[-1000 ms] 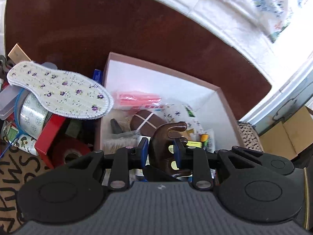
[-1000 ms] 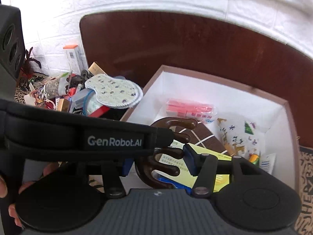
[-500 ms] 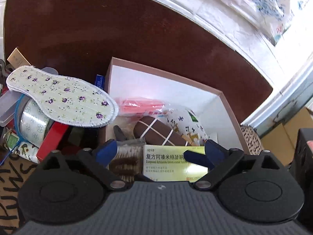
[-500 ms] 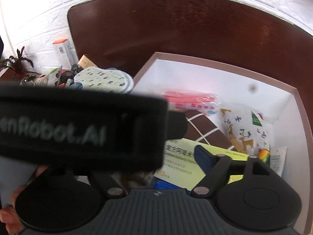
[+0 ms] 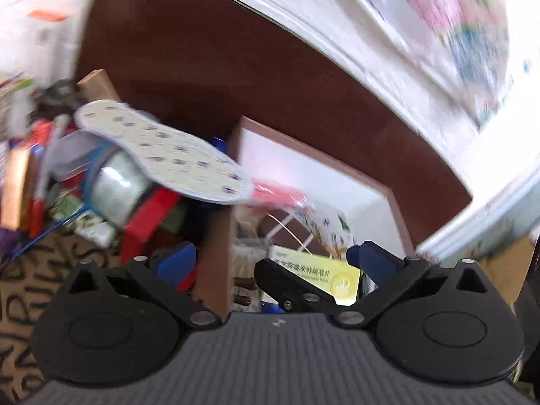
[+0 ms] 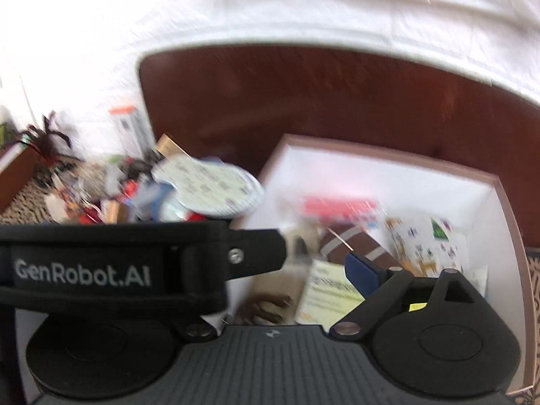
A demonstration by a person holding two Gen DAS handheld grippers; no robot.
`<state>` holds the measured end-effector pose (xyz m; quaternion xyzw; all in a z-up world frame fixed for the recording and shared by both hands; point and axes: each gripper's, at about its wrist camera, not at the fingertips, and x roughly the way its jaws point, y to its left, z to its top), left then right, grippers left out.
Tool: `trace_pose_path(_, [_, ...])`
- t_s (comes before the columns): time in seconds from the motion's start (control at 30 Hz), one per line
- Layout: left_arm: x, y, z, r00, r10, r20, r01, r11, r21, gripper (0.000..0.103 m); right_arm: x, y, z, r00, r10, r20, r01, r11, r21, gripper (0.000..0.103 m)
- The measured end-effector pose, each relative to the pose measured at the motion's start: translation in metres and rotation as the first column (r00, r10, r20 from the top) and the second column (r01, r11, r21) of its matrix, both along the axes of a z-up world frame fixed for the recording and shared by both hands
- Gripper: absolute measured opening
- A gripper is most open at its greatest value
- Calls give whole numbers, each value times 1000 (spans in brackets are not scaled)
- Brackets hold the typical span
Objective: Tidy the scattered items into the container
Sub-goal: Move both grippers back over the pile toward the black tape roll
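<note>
The white-lined box with a pink-brown rim (image 5: 314, 155) holds a yellow medicine carton (image 5: 324, 276), a pink pack (image 5: 276, 195), a brown case with white stripes and a printed bag. The brown claw hair clip (image 6: 266, 307) lies in the box near its front. My left gripper (image 5: 270, 260) is open and empty, its fingers astride the box's left wall. My right gripper (image 6: 320, 270) is open over the box (image 6: 388, 172); its left finger is hidden behind the other device's black strap (image 6: 111, 270). A floral insole (image 5: 162, 155) rests on the pile left of the box.
The clutter pile (image 5: 67, 195) left of the box has a tape roll, red boxes, a blue cord and small packs. A patterned mat (image 5: 20, 290) lies below it. A dark brown panel (image 5: 219, 67) and white brick wall stand behind. Both views are blurred.
My left gripper opened and let the brown hair clip drop into the box a second ago. Since then both grippers have swung left and back, with motion blur.
</note>
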<state>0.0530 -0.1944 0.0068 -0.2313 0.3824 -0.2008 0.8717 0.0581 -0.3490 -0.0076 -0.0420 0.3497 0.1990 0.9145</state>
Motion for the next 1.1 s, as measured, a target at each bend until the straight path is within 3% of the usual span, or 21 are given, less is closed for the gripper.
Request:
trace_pose_path(0.3, [-35,95,-1,980,196,-23,-196,980,-19,103,-25,72,11,984,171,52,-172,985,2,94])
trace_pose_path(0.53, [-41,164,-21,924,372,-87,-372,928,16,103,-39,149,-9,946,325,8,-325,946,-17,90])
trace_pose_path(0.7, [-36,201,-37,898,428,-102,-423,904,68,103,-36,197,-30,925,378,-44,-379,924,-44,80])
trace_pose_path(0.87, [-21,228,-53,884,445,-144,-438,896,79,98,-35,227,-43,907,413,-81,-419,905,-76,76])
trace_pose_path(0.93, [-14,235,-58,883,446,-144,-438,895,87,89,-31,236,-47,904,419,-91,-426,901,-81,71])
trace_pose_path(1.0, [-6,242,-63,885,441,-151,-429,897,107,86,-24,247,-53,901,421,-107,-430,899,-84,61])
trace_pose_path(1.1, [4,250,-71,888,432,-160,-413,900,138,71,-12,263,-61,898,419,-133,-431,899,-82,49])
